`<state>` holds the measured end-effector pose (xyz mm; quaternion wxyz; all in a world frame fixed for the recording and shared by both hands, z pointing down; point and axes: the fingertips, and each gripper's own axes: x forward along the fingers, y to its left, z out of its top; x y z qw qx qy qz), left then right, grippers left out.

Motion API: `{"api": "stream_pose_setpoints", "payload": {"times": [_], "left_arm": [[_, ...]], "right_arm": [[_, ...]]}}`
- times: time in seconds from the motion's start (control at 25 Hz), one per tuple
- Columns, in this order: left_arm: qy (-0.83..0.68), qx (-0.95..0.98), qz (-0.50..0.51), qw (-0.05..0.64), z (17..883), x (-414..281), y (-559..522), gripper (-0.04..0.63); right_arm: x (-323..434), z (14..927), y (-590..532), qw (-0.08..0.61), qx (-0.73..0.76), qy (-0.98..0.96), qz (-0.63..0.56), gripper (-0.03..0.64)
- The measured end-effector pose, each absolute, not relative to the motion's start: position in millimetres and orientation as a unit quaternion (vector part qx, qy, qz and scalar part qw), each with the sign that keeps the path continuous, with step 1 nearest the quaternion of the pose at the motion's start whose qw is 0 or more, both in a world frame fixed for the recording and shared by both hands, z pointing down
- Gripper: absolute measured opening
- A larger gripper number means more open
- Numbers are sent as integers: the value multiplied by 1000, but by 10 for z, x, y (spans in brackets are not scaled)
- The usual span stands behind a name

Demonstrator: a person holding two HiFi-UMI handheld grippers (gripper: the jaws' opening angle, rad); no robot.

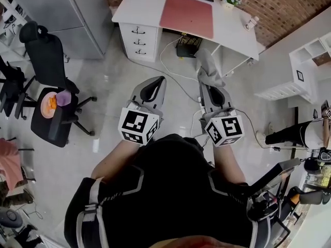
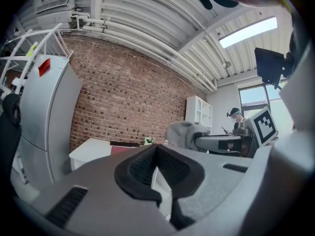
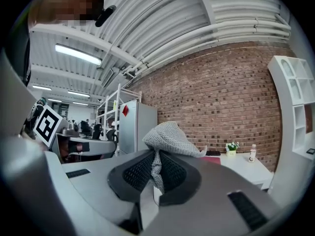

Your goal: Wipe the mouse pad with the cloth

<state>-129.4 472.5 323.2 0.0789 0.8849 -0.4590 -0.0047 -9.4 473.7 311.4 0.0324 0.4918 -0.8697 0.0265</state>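
Grey grippers (image 1: 158,81), marker cubes (image 1: 138,124), black shirt (image 1: 173,182)

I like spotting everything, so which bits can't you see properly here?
Right gripper view: the cloth hides most of the mouse pad.
Left gripper view: the left gripper hides most of the desk.
Head view: the right edge cuts off another person.
Head view: the bottle is too small to read.

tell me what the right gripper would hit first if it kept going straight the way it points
Nothing near: the right gripper, shut on the grey cloth, has open air ahead. Further on, probably the white desk by the red mouse pad; depth is unclear.
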Motion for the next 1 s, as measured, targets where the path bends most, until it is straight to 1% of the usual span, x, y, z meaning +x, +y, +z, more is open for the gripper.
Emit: {"api": "stream_pose_setpoints", "payload": {"times": [0.4,0.6,0.84,1.0], "left_arm": [[-459,882,-24,105,3302,-1510,4570,-2],[-470,878,-8,90,3294,-1442,4364,-2],[-486,869,1,88,3276,-1325,3949,-2],[-493,865,3,92,3279,-1193,3632,-2]], "right_arm": [[-329,3200,4510,53,480,-875,27,37],[-287,3214,4194,47,472,-880,25,37],[-252,3193,3751,37,440,-897,19,37],[-101,3139,3379,29,446,-894,23,37]]}}
